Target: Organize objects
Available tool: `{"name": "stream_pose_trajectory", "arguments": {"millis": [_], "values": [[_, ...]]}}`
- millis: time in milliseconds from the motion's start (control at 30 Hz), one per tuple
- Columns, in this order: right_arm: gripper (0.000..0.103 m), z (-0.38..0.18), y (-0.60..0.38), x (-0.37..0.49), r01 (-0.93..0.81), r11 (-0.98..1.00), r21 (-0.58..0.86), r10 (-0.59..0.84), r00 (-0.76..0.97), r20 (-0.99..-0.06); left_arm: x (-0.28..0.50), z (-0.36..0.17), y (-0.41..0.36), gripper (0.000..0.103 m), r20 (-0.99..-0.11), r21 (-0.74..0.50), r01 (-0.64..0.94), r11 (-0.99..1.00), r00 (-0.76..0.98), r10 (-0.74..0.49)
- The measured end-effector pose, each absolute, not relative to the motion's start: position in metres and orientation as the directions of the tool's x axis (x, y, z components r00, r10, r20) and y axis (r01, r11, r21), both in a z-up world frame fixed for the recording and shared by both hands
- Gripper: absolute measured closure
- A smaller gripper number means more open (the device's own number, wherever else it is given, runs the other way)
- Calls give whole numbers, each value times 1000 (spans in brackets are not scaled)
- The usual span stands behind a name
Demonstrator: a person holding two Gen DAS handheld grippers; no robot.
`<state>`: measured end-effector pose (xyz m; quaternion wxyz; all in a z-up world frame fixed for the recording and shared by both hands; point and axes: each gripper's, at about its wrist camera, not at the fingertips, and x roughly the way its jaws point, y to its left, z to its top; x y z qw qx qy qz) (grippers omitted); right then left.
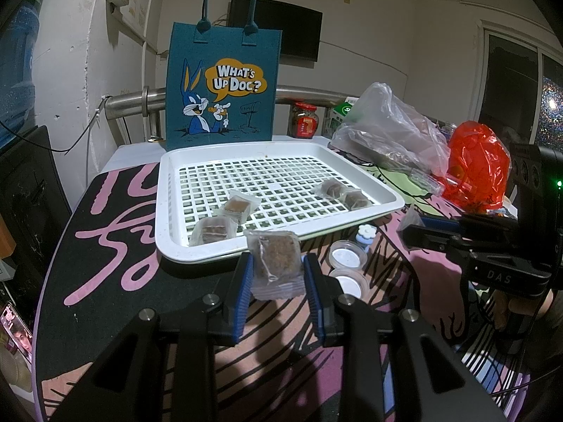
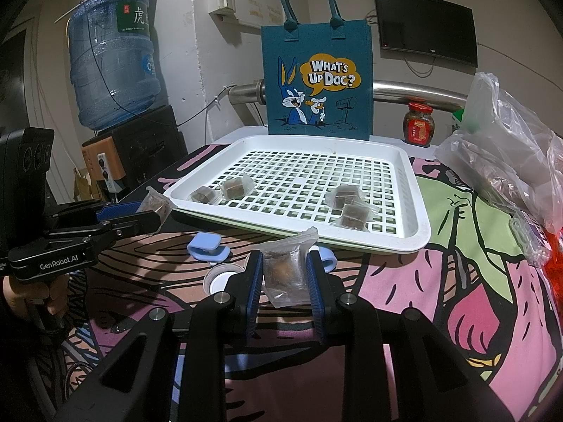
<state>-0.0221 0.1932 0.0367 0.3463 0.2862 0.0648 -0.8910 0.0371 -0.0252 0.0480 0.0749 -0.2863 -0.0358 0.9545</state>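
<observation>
The blue tote bag [image 2: 316,81] reads "WHAT'S UP DOC?"; the left tool [image 2: 155,216] reads "GenRobot.AI".

Red bag [image 2: 554,263] cut off rightward

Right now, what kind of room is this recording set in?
Probably a lived-in home room used as a makeshift workspace, not a lab: a large water-cooler bottle stands by the wall, a small wall-mounted TV hangs behind, and a jar of preserved food sits beside plastic bags.
</observation>
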Motion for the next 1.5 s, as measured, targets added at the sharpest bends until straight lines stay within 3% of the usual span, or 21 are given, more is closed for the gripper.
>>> {"name": "stream_pose_trajectory", "arguments": {"millis": [833,1100,1500], "values": [[79,39,195,-21,650,-754,95,-585,-600,-545,37,49,-25,75,-546,-113,-121,-986,-822,163],[79,39,201,-31,652,-740,166,-618,-562,-550,32,52,-36,75,-551,-150,-118,-982,-814,182],[79,97,213,-66,652,-742,154,-637,-616,-464,-5,93,-75,75,-520,-103,-75,-992,-846,118]]}}
